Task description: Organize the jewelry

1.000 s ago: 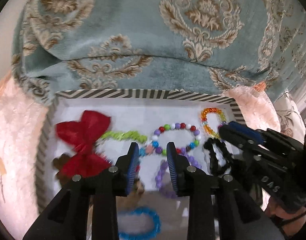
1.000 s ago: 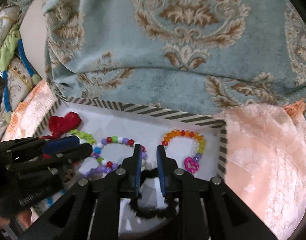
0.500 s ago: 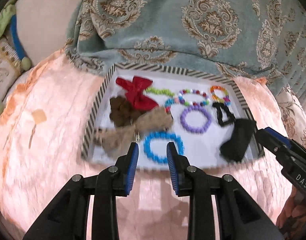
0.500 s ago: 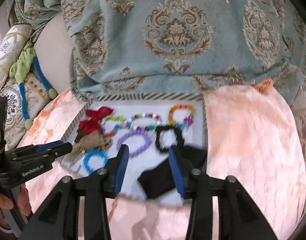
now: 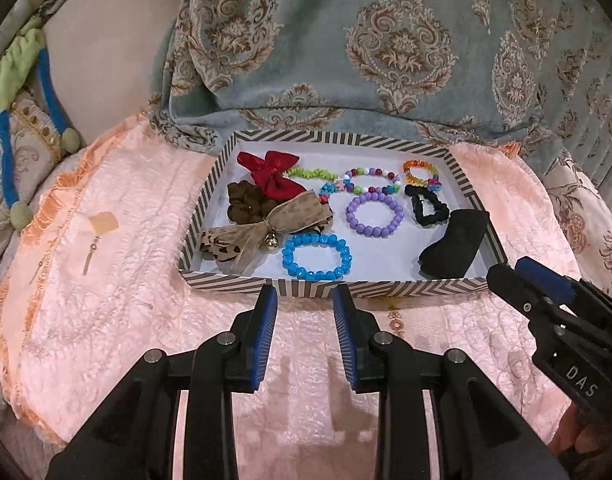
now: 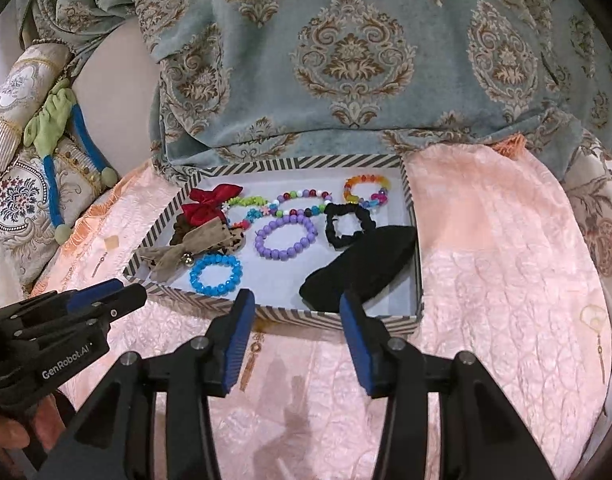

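A striped tray lies on the pink bedspread. It holds a red bow, a brown scrunchie, a tan bow with a bell, blue, purple and multicoloured bead bracelets, a black scrunchie and a black cloth piece. My left gripper is open and empty, just in front of the tray. My right gripper is open and empty, near the tray's front right.
A blue-grey patterned blanket hangs behind the tray. Small earrings lie on the bedspread to the left and right. Patterned cushions with a green and blue cord are at far left.
Both grippers have pulled back out of the tray to in front of it. The right gripper opened and left the black cloth piece in the tray's near right corner.
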Action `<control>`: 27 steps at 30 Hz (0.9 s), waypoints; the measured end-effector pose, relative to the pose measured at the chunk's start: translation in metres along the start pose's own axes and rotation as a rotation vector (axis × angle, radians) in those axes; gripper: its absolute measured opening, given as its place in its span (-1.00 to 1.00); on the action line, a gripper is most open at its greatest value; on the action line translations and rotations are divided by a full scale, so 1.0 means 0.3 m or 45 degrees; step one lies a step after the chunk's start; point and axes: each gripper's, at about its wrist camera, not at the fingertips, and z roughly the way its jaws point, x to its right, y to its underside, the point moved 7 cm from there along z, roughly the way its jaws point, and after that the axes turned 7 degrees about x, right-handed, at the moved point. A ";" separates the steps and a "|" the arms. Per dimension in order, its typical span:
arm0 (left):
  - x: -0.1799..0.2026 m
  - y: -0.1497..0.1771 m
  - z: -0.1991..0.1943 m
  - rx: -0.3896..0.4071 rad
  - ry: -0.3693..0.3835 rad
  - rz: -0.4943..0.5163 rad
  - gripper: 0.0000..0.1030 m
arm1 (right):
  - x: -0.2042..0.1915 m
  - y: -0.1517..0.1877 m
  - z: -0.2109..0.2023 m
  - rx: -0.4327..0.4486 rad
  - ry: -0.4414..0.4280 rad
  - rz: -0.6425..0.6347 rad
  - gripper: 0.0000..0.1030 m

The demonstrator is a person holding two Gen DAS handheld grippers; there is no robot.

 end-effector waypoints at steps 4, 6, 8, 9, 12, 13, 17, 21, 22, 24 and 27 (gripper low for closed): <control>0.001 0.002 -0.027 0.029 -0.023 0.004 -0.75 | -0.017 -0.011 -0.030 0.029 0.012 -0.031 -0.02; -0.001 0.001 -0.036 0.040 -0.034 0.007 -0.75 | -0.025 -0.013 -0.041 0.037 0.005 -0.027 0.02; -0.004 -0.003 -0.046 0.051 -0.035 0.002 -0.75 | -0.031 -0.015 -0.049 0.043 0.006 -0.031 0.03; -0.007 -0.005 -0.050 0.056 -0.039 0.001 -0.75 | -0.034 -0.015 -0.053 0.045 0.009 -0.035 0.03; -0.011 -0.008 -0.057 0.065 -0.053 0.000 -0.75 | -0.036 -0.015 -0.057 0.045 0.013 -0.035 0.03; -0.012 -0.009 -0.059 0.067 -0.057 0.001 -0.75 | -0.036 -0.015 -0.056 0.045 0.014 -0.035 0.03; -0.015 -0.011 -0.061 0.072 -0.067 0.001 -0.75 | -0.040 -0.013 -0.052 0.040 0.024 -0.049 0.03; -0.018 -0.013 -0.061 0.075 -0.079 -0.001 -0.75 | -0.043 -0.017 -0.053 0.042 0.027 -0.055 0.04; -0.020 -0.015 -0.062 0.076 -0.083 -0.002 -0.75 | -0.043 -0.016 -0.054 0.042 0.027 -0.055 0.08; -0.022 -0.017 -0.061 0.078 -0.087 -0.004 -0.75 | -0.045 -0.017 -0.054 0.042 0.034 -0.057 0.18; -0.025 -0.019 -0.059 0.077 -0.092 -0.003 -0.75 | -0.048 -0.018 -0.051 0.039 0.037 -0.058 0.23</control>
